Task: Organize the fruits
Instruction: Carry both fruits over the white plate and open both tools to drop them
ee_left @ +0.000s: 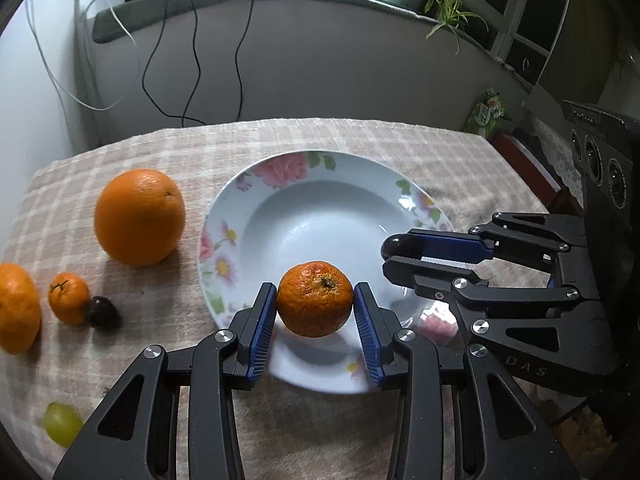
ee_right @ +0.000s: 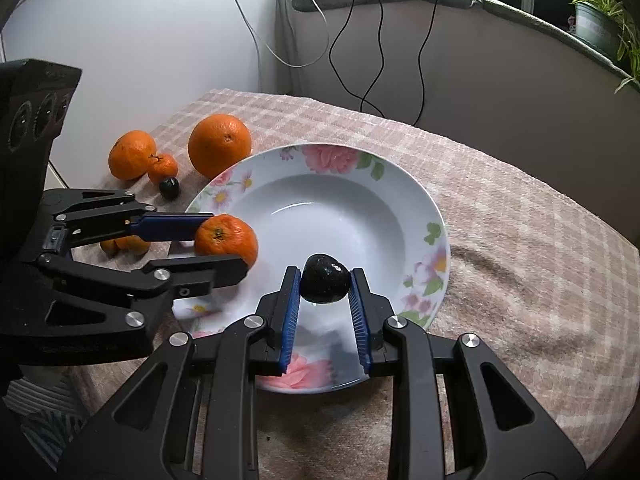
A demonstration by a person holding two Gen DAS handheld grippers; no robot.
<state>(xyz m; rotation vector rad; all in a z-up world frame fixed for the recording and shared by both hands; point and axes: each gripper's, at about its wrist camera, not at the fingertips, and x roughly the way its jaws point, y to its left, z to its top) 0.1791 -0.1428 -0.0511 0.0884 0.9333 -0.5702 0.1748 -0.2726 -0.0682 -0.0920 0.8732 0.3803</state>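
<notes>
2 tongs hang over the floral plate [ee_left: 224, 216]: left tongs [ee_left: 315, 304] clamp a mandarin [ee_left: 315, 298], right tongs [ee_right: 325, 290] clamp a dark fruit [ee_right: 324, 283].

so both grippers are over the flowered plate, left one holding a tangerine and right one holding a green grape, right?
Not quite. The right gripper holds a dark, nearly black fruit, not a green grape; the right wrist view shows it clamped between the jaws. The green grape lies on the tablecloth in the left wrist view. The left gripper does hold a tangerine over the flowered plate.
</notes>
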